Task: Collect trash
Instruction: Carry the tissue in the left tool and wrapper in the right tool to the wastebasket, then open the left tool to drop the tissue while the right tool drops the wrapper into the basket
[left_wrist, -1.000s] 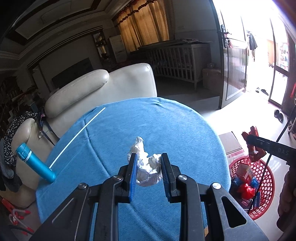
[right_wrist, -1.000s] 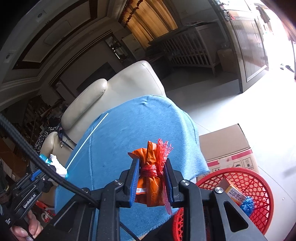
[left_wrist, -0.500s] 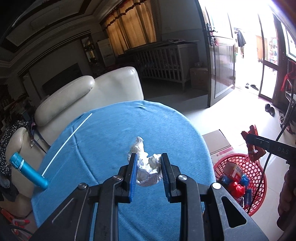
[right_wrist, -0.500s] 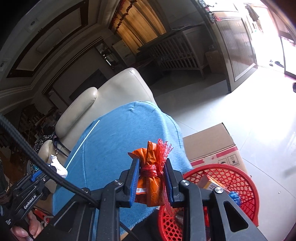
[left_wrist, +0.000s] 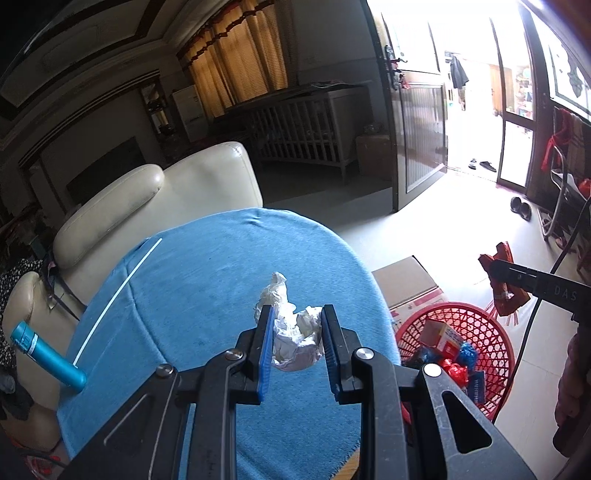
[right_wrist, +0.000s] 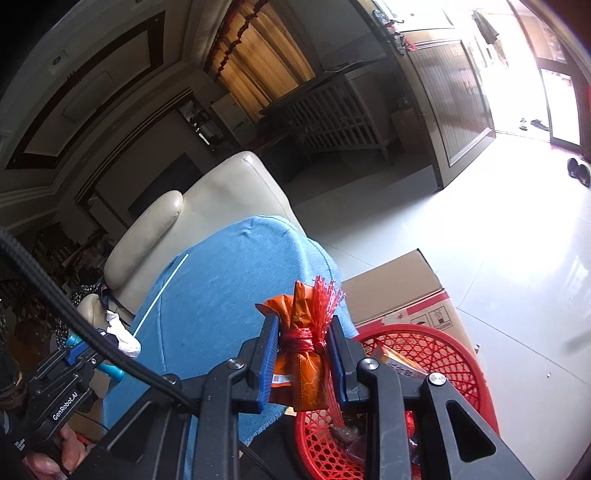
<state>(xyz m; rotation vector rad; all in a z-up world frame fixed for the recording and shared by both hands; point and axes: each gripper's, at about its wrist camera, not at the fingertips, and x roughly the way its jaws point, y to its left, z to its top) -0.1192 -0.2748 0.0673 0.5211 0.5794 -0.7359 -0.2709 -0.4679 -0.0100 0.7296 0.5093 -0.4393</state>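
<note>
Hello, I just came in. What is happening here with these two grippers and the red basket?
A person is collecting trash with a handheld gripper in each hand. The left gripper is shut on a crumpled white paper wad above the blue tablecloth. The right gripper is shut on an orange wrapper tied with red string, held beside the table near the red basket on the floor. The basket already holds some trash; neither piece is dropped yet.
</note>
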